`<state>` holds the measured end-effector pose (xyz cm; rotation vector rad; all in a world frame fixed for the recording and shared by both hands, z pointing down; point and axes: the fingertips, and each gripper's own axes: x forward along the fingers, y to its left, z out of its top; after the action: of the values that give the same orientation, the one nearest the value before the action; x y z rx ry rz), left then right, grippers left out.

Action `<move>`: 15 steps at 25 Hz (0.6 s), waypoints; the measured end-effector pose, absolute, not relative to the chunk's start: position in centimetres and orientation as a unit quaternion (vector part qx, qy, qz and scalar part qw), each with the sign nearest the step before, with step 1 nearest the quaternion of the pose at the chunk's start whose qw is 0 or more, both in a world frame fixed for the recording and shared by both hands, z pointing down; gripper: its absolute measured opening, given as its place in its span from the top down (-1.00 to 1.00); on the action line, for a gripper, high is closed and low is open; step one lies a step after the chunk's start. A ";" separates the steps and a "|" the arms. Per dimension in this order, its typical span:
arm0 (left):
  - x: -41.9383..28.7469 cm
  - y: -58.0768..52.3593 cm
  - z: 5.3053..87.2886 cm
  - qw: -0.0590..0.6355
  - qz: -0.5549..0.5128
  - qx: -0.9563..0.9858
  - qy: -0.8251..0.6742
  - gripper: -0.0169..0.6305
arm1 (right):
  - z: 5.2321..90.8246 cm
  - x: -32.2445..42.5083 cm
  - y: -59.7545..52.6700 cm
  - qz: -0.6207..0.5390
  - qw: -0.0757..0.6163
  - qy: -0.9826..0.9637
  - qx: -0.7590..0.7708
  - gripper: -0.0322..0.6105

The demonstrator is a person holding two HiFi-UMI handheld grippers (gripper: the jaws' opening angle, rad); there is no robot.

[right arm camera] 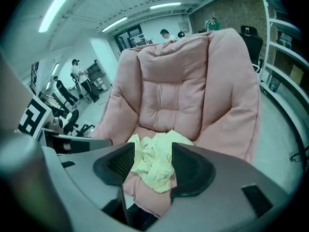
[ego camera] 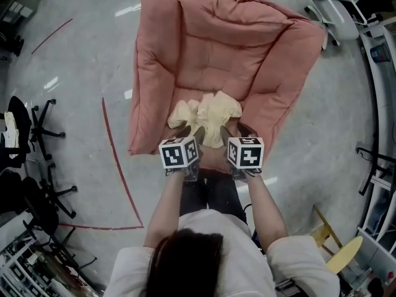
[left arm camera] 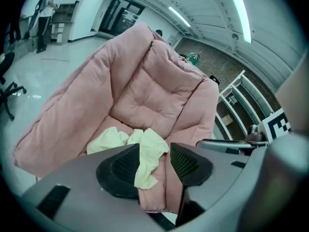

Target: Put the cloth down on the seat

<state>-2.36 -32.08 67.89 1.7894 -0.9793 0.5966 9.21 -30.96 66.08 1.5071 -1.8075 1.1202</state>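
Light: ceiling strips point(left arm camera: 240, 14) are shining evenly from overhead.
Glare: white patches are glinting on the floor point(ego camera: 86, 54).
Edges: both gripper views are bending, darkening at corners.
Shadows: falling soft.

Pink padded seat point(ego camera: 235, 48) stands directly on the glossy grey floor point(ego camera: 80, 73). Pale yellow cloth point(ego camera: 207, 111) lies crumpled on the seat's cushion, near the front edge. Red tape line point(ego camera: 117, 159) is stuck to the floor on the seat's left. Black office chairs point(ego camera: 37, 125) stand further left.
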 end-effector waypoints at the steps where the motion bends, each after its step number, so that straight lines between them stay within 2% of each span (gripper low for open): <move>1: -2.4 -31.9 67.0 0.480 0.243 0.740 -0.403 0.28 | 65.3 9.2 -30.9 0.408 0.263 -0.671 0.561 0.11; 6: -2.0 -31.2 62.5 0.443 0.229 0.766 -0.406 0.42 | 61.4 9.0 -30.5 0.377 0.249 -0.684 0.573 0.22; 9: -2.2 -31.1 60.1 0.427 0.208 0.773 -0.420 0.55 | 58.5 9.5 -30.5 0.337 0.229 -0.688 0.601 0.50; 12: -2.4 -30.7 57.4 0.420 0.182 0.780 -0.427 0.74 | 55.9 9.2 -30.2 0.315 0.214 -0.697 0.607 0.56; 15: -1.7 -31.0 53.2 0.400 0.140 0.801 -0.423 0.78 | 53.1 8.4 -29.8 0.283 0.205 -0.714 0.606 0.69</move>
<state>-1.74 -31.04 53.25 2.0255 -1.0694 0.3540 8.43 -29.81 53.12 1.6905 -1.9922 0.7892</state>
